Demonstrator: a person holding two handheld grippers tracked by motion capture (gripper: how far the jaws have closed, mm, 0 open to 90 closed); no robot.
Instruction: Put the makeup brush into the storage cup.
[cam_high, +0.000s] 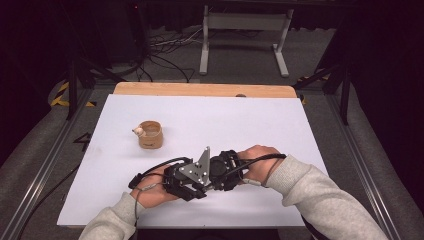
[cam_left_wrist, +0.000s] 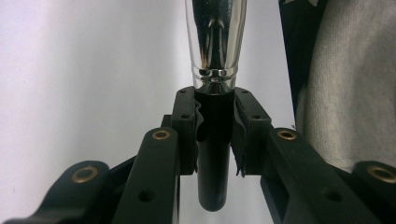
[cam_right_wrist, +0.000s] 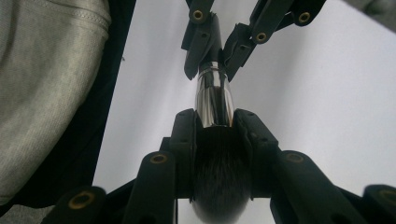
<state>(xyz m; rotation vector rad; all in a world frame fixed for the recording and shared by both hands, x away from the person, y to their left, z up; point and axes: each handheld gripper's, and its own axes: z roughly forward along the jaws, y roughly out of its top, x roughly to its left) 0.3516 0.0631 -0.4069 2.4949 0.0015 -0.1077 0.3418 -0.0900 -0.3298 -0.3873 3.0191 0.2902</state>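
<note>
Makeup brush (cam_right_wrist: 214, 100) held between both grippers, low centre of the high view, above the white table sheet (cam_high: 240, 125).

Table: white sheet over a wooden board whose far edge shows at upper centre of the high view. Grey sleeves enter from the bottom of that frame, left and right.

Left gripper (cam_left_wrist: 214, 114): jaws clamped on the brush's black handle (cam_left_wrist: 213, 172), just below the chrome ferrule (cam_left_wrist: 215, 37). Handle end pokes out toward the camera, lower centre of the left gripper view. Pads visibly pressed against the handle on both sides.

Right gripper (cam_right_wrist: 214, 126): jaws clamped at the junction of ferrule and dark bristles (cam_right_wrist: 217, 182), centre of the right gripper view. Bristle tuft bulges out toward the camera at lower centre. The left gripper appears upside down at upper centre of this view, gripping the far end.

In the high view the two grippers meet nose to nose at lower centre; the brush itself is hidden between them there.

Wooden cup (cam_high: 150, 134): upper left of centre in the high view, upright on the sheet, well apart from the grippers. Small pale object (cam_high: 138, 131) at its left rim; cannot tell what it is.
</note>
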